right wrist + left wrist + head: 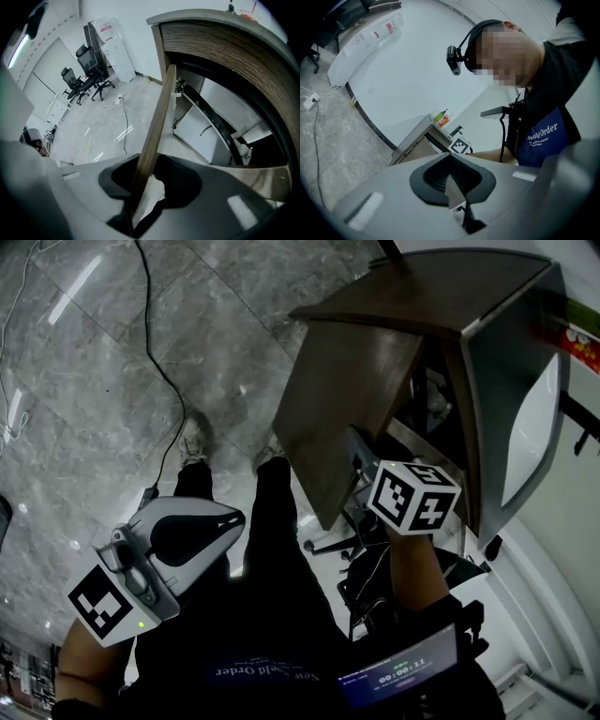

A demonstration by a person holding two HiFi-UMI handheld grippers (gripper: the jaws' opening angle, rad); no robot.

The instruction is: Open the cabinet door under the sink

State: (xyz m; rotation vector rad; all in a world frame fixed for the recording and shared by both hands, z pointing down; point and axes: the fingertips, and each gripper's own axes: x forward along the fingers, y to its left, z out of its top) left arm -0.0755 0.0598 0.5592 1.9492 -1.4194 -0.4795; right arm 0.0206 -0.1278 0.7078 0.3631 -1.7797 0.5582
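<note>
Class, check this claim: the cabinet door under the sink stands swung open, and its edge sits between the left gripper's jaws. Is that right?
Wrong gripper. The open cabinet door has its edge between the jaws of the right gripper, not the left gripper, which holds nothing; the right gripper view shows it.

Cabinet door (347,390) is standing swung out over the floor (94,381), walling off the cabinet front from the person's legs (272,512). Its edge is running btwn the fingers of the right gripper (140,204), w/ a slim gap showing on one side. Behind it the cabinet inside (206,140) is lying open up front, but a dark slanted bar (213,119) and a pale pipe (241,149) are crossing it deeper in. Left of the door the floor is lying open, w/ only a black cable (159,352) trailing across. Office chairs (89,77) are standing well apart.
</note>
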